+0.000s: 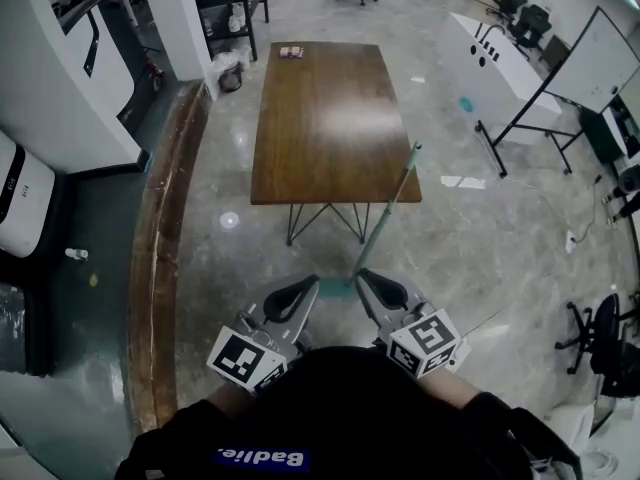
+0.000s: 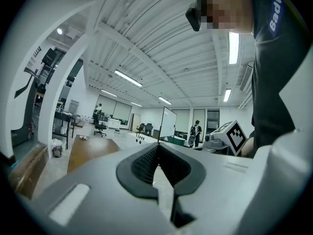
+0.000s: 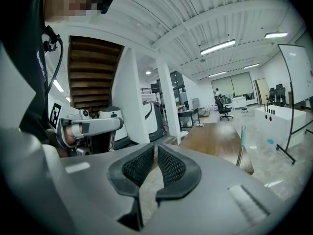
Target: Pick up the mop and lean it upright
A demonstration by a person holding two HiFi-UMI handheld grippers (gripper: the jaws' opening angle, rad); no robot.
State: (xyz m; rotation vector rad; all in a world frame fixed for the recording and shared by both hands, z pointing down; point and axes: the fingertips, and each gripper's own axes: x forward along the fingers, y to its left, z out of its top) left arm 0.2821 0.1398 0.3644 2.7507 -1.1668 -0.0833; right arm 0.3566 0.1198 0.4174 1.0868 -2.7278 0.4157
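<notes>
The mop (image 1: 388, 208) leans with its thin pale-green handle against the front right edge of the brown wooden table (image 1: 325, 118). Its teal head (image 1: 335, 288) rests on the floor between my two grippers. My left gripper (image 1: 308, 284) is just left of the mop head, its pads pressed together with nothing in them (image 2: 157, 146). Just right of the head is my right gripper (image 1: 364, 274), with a narrow gap between its pads (image 3: 155, 147) and nothing inside. The mop handle (image 3: 240, 146) stands ahead and to the right in the right gripper view.
A raised wooden strip (image 1: 165, 248) runs along the floor at left, beside white machines (image 1: 20, 193). A whiteboard on a stand (image 1: 590, 63) and a white desk (image 1: 495, 63) are at the right. An office chair (image 1: 600, 338) stands near right.
</notes>
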